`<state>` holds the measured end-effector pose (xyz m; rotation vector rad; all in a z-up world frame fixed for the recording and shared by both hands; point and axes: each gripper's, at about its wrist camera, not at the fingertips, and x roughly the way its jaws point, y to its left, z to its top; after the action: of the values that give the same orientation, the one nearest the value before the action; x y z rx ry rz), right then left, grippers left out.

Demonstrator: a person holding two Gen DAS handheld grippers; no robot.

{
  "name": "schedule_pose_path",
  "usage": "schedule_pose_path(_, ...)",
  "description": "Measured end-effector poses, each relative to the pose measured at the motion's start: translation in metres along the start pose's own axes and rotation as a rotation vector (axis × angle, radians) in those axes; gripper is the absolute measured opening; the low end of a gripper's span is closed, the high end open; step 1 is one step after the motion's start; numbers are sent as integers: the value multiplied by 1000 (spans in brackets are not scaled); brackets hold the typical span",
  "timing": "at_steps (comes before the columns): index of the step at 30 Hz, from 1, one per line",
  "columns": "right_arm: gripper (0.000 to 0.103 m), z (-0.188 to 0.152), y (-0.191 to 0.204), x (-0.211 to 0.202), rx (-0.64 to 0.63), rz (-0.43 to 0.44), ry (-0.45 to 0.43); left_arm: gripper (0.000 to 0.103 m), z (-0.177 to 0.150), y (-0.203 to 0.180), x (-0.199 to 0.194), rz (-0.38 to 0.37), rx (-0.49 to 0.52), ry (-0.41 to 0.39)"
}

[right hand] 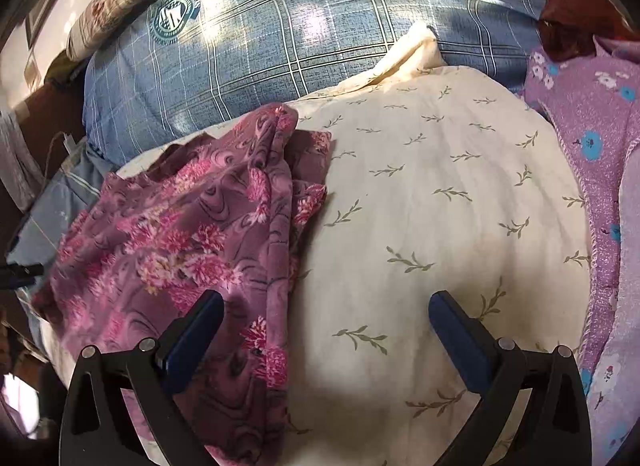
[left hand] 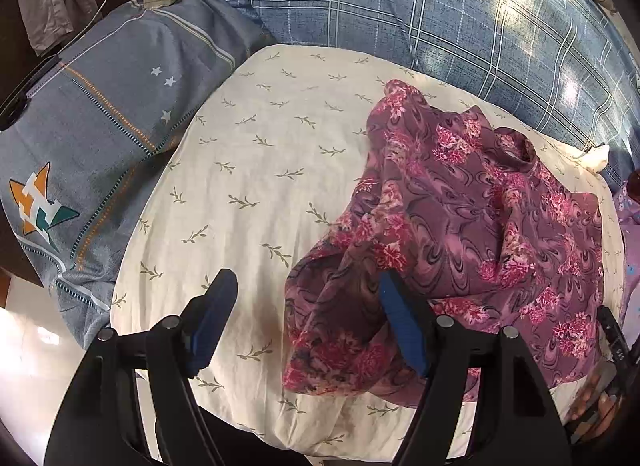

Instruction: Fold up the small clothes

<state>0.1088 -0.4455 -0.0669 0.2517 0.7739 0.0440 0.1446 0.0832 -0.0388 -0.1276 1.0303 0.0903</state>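
Fingers (left hand: 394, 322) of the left gripper (left hand: 308, 302) and right gripper (right hand: 326, 320) stand apart, empty, straddling opposite edges of the rumpled floral garment (left hand: 460, 225) on the cream leaf-print cushion (left hand: 260, 169), likely poised to pinch edges for folding.

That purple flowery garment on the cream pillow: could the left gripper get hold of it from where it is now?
Probably yes. The left gripper is open just above the floral garment, whose near edge already lies between its fingers. Nothing covers the cloth on the cream pillow, and the right gripper is open, holding nothing.
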Motion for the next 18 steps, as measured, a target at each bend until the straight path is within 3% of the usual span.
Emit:
schedule_pose_path(4,102,17,-12,-13,29,-22,-54,73,1,2,2,2,-12,2)
schedule_pose_path(8,102,33,-23,-10,25,-118,-68,73,0,0,3,1,-4,1)
schedule_pose_path(15,102,25,-39,18,37,-189,-6,73,-1,-7,2,0,18,3)
schedule_pose_path(18,102,18,-30,21,-31,-238,-21,73,-1,-8,2,6,26,0)
